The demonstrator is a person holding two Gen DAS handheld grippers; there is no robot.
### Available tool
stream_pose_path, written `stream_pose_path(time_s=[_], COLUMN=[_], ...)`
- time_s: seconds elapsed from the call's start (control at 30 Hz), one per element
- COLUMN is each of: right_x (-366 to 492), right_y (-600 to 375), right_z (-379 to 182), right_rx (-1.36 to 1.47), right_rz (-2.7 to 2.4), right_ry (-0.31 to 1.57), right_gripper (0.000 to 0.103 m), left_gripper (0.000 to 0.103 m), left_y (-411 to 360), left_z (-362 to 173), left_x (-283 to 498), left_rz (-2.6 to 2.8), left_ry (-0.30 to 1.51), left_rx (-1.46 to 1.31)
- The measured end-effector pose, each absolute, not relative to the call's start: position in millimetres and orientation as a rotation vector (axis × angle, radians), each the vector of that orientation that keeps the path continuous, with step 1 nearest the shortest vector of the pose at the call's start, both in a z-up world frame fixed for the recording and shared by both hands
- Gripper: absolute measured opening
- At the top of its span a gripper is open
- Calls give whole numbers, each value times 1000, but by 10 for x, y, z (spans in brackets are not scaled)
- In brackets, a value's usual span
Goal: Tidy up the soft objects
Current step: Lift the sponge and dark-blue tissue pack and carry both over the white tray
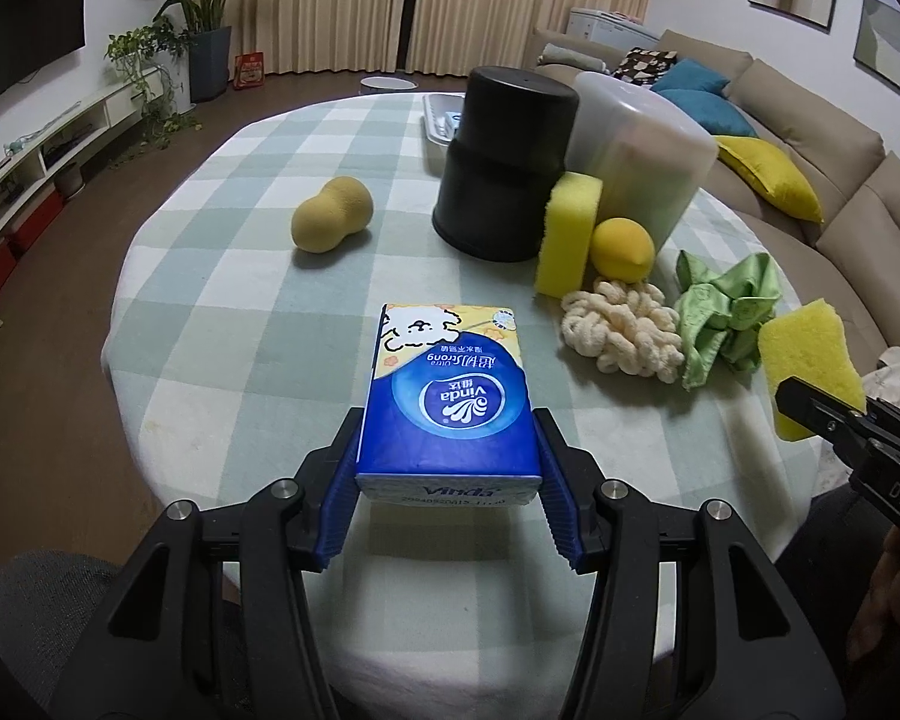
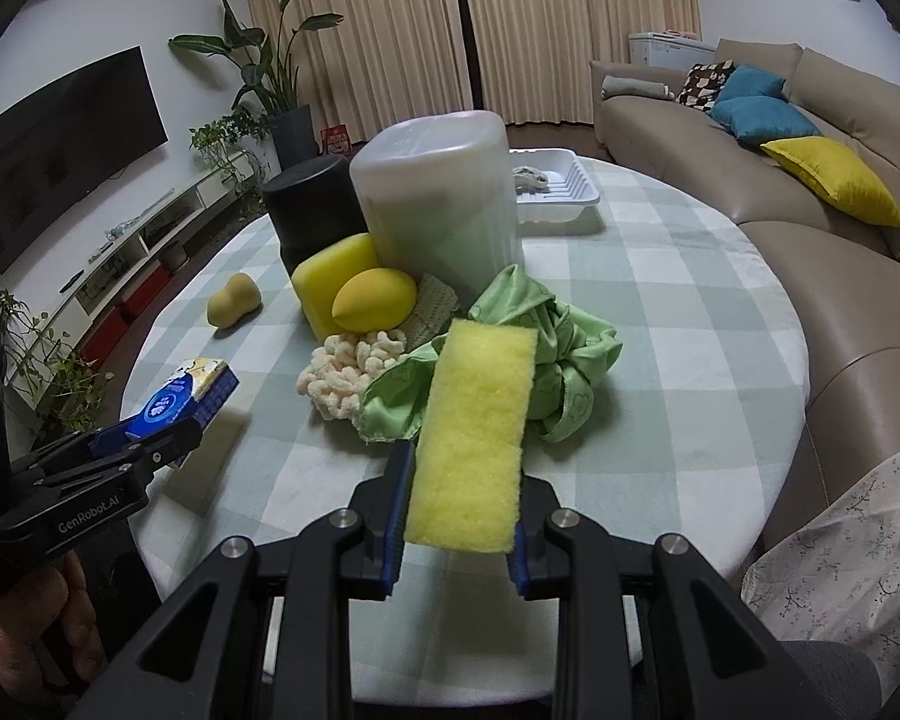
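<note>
Clearly both tongs are loaded; the left gripper (image 1: 448, 483) is clamped on a blue tissue pack (image 1: 446, 395), held clear above the round table (image 1: 210, 276), and the right gripper (image 2: 457, 531) pinches a flat yellow sponge (image 2: 473, 433) by its near end, the rest sticking out ahead of the fingers. Ahead of the right tongs lies the unsorted heap: a crumpled green cloth (image 2: 546, 354) just beyond the held sponge, a cream fluffy cloth (image 2: 345, 375) to its left, then a yellow egg-shaped sponge (image 2: 375, 300) leaning against a yellow block sponge (image 2: 324, 279); behind these stand a black tub (image 2: 309, 204) and a frosted tub (image 2: 438, 204), both upside down. Farther off sits a white tray (image 2: 555, 186) with something pale in it, too small to name. Well ahead and left of the left tongs, a tan peanut-shaped sponge (image 1: 331, 215) lies alone. By my reading the sorting is barely begun; two pieces are lifted but not placed, and five soft items wait on the cloth-covered top; where they belong the pictures do not say.
</note>
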State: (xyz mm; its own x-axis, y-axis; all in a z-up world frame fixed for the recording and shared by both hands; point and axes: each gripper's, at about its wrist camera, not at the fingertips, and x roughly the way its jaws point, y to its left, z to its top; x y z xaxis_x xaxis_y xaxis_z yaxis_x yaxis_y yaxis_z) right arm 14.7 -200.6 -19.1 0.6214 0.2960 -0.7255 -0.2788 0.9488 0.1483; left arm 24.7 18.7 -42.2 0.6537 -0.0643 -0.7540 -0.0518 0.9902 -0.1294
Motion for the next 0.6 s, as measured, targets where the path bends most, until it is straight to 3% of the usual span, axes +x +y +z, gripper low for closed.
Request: stream_pose_path(time_s=[0.3, 0.6], right_x=[39, 0], right_y=[-1995, -2201], right_z=[-92, 361], right_rx=[6, 4], right_rz=[340, 341], right_ry=[834, 772], right_gripper=[29, 29], left_gripper=[50, 50], left_y=[155, 262], left_z=[-278, 201], left_x=[207, 252], left_rz=[-41, -66], left_ry=[842, 780], left_rx=[-138, -140])
